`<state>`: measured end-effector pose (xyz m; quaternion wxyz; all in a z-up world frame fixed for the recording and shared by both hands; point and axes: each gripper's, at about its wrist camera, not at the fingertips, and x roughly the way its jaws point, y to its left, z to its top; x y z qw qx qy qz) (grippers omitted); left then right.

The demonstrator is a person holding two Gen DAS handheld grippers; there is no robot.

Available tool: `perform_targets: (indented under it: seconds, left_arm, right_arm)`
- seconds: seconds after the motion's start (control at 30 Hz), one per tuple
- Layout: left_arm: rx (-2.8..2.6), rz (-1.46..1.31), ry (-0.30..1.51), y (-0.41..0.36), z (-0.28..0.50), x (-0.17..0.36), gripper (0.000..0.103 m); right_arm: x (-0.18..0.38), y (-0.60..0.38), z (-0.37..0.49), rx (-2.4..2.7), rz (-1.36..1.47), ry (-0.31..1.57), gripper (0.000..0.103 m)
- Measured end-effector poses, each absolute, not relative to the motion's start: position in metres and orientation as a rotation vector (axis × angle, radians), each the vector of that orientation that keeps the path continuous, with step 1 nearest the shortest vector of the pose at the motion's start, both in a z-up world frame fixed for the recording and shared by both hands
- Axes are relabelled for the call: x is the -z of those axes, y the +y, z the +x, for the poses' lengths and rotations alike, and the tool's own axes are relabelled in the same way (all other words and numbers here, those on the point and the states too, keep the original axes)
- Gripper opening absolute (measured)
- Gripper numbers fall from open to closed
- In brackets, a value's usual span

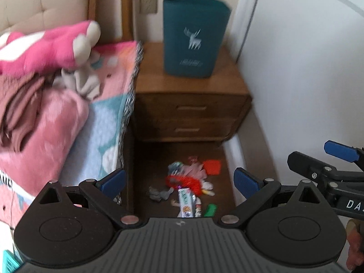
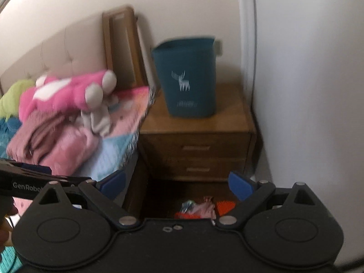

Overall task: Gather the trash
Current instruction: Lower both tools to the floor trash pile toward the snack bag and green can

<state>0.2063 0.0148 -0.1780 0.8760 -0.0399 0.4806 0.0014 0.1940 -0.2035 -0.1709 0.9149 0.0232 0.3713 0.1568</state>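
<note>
A pile of trash [image 1: 188,184] lies on the dark floor in front of the nightstand: wrappers, a red packet, an orange piece [image 1: 212,166], a green piece [image 1: 210,210] and a grey crumpled bit [image 1: 159,194]. Part of the pile shows in the right wrist view [image 2: 200,209]. A teal bin [image 1: 194,36] with a white deer print stands on the nightstand top; it also shows in the right wrist view [image 2: 187,77]. My left gripper [image 1: 179,180] is open and empty above the pile. My right gripper [image 2: 177,185] is open and empty; it also shows at the right of the left wrist view [image 1: 336,157].
The wooden nightstand [image 1: 188,111] with two drawers stands between the bed [image 1: 95,122] and a white wall [image 1: 307,68]. Blankets and a pink plush toy [image 1: 52,45] lie on the bed. The floor gap holding the trash is narrow.
</note>
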Motion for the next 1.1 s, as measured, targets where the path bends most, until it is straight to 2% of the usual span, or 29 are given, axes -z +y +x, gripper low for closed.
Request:
perform_targets:
  seconds: [0.2, 0.6, 0.77, 0.9, 1.1]
  left_arm:
    - [-0.071, -0.099, 1.062, -0.01, 0.232, 0.269, 0.101]
    - [-0.033, -0.09, 1.229, -0.042, 0.289, 0.552, 0.101]
    - [0.002, -0.071, 1.289, -0.053, 0.3, 0.647, 0.101]
    - [0.019, -0.1, 1.378, -0.051, 0.314, 0.713, 0.101]
    - [0.053, -0.087, 1.444, -0.056, 0.334, 0.771, 0.101]
  right_arm:
    - [0.281, -0.224, 0.212, -0.37, -0.034, 0.868, 0.096]
    - [0.567, -0.211, 0.243, -0.367, -0.098, 1.096, 0.095]
    - [0.667, -0.211, 0.263, -0.302, -0.063, 1.212, 0.095]
    - [0.727, -0.223, 0.284, -0.199, 0.031, 1.297, 0.095]
    - [0.787, -0.238, 0.304, -0.061, 0.128, 1.421, 0.094]
